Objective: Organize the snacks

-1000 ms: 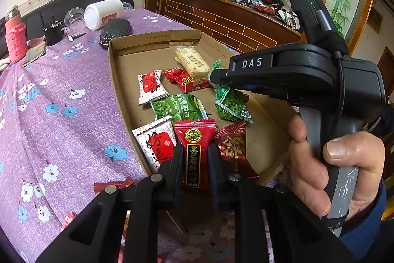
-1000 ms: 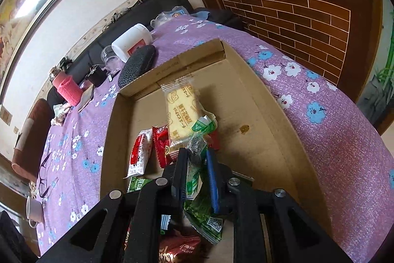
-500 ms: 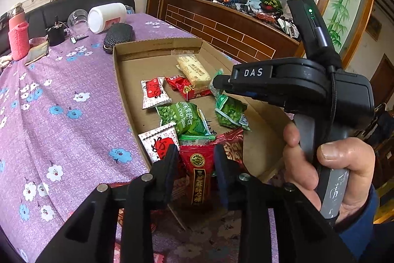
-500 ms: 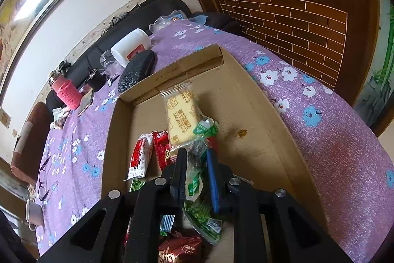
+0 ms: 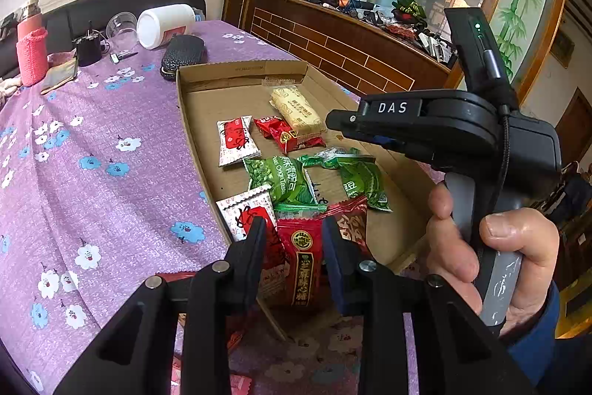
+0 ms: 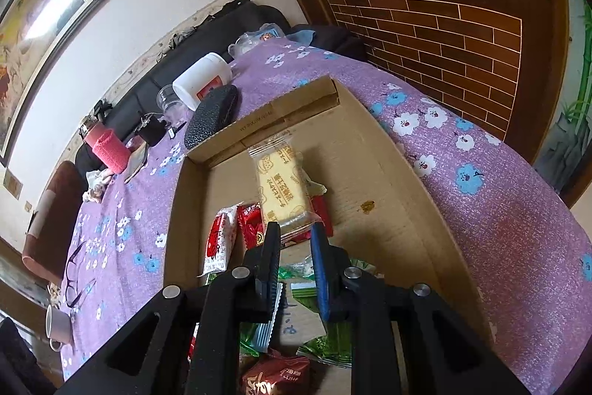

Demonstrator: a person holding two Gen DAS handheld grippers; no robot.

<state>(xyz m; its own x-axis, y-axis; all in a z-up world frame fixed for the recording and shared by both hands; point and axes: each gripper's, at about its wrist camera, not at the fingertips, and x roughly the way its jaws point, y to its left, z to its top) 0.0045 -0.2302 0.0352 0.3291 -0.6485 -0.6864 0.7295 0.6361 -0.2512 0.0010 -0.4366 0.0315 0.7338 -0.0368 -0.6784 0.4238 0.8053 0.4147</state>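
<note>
Since a second ago both claws have spread apart. The left gripper (image 5: 294,247) has let go of the glossy red packet (image 5: 300,265), which lies at lower centre across the near edge of the cardboard tray (image 5: 192,132), with clear gaps beside both fingers. The right gripper (image 6: 294,239) has dropped the crinkly green bag (image 5: 360,176) flat onto the tray floor. Beyond its tips lies the pale rectangular biscuit packet (image 6: 283,191). Bare cardboard stretches right toward the tray's upright wall. Flowered purple cloth (image 5: 92,173) surrounds the tray.
</note>
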